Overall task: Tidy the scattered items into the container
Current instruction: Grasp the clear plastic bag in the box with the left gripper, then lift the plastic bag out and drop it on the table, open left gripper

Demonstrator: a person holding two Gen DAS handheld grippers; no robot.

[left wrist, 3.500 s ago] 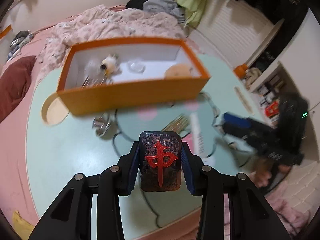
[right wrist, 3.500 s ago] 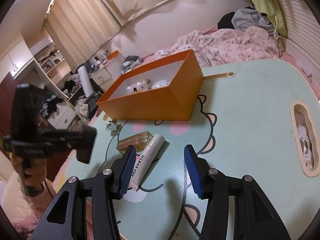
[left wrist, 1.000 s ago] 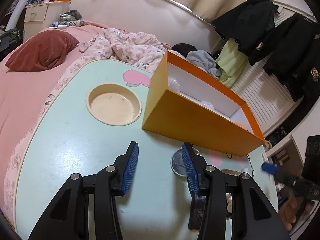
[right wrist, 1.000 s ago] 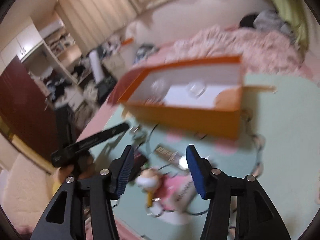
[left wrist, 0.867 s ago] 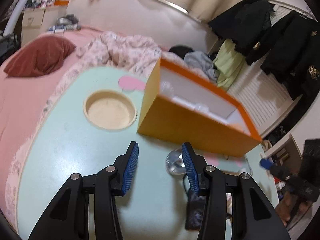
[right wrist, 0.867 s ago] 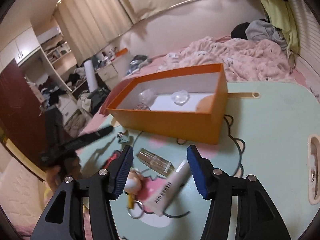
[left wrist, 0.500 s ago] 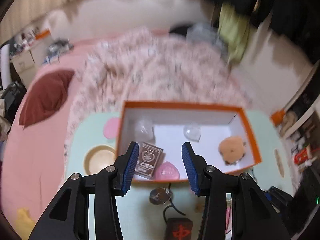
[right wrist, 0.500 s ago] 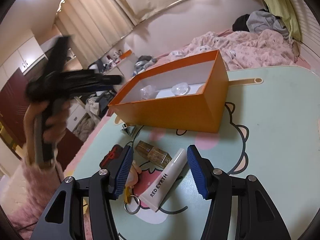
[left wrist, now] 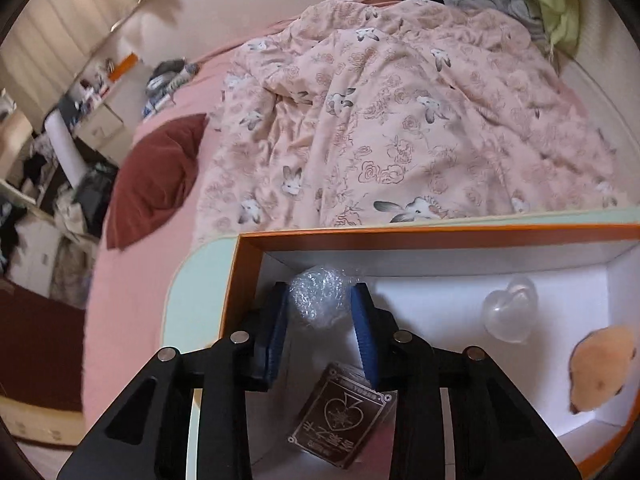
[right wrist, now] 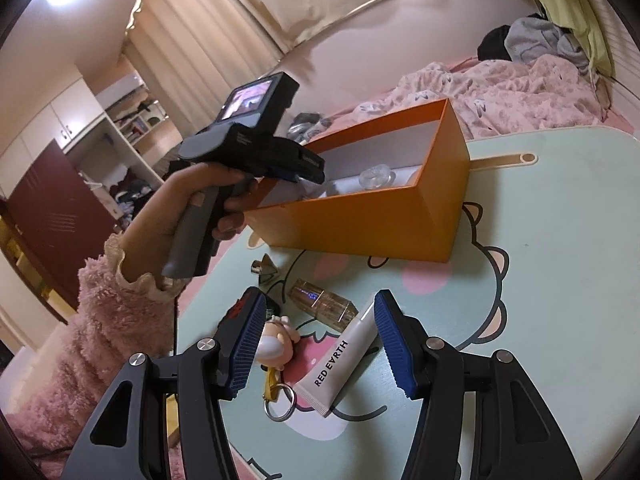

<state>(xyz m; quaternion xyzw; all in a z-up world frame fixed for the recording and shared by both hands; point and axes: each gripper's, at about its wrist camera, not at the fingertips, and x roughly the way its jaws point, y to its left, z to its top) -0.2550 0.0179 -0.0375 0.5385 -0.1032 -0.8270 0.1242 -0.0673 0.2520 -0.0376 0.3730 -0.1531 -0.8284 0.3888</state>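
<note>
A bedroom with a pink flowery blanket (left wrist: 400, 128) on the bed sits behind a light green table (right wrist: 560, 264) with a cartoon drawing on it. An orange box (right wrist: 360, 220) stands on the table. The left gripper (left wrist: 320, 320) reaches down into the box, and its blue jaws are squeezed onto a ball of bubble wrap (left wrist: 318, 296) near the left end of the box. Also in the box are a clear plastic heart (left wrist: 510, 316), a dark card box (left wrist: 344, 420) with a spade on it, and a round tan soft toy (left wrist: 600, 368). The right gripper (right wrist: 316, 344) hovers over the table with its jaws apart and nothing in them. Below it lie a white tube (right wrist: 340, 364), a little doll on a key ring (right wrist: 276, 344) and a small glass bottle (right wrist: 324, 304). A hand (right wrist: 192, 208) in a fuzzy pink sleeve (right wrist: 100, 320) holds the left gripper's handle.
</note>
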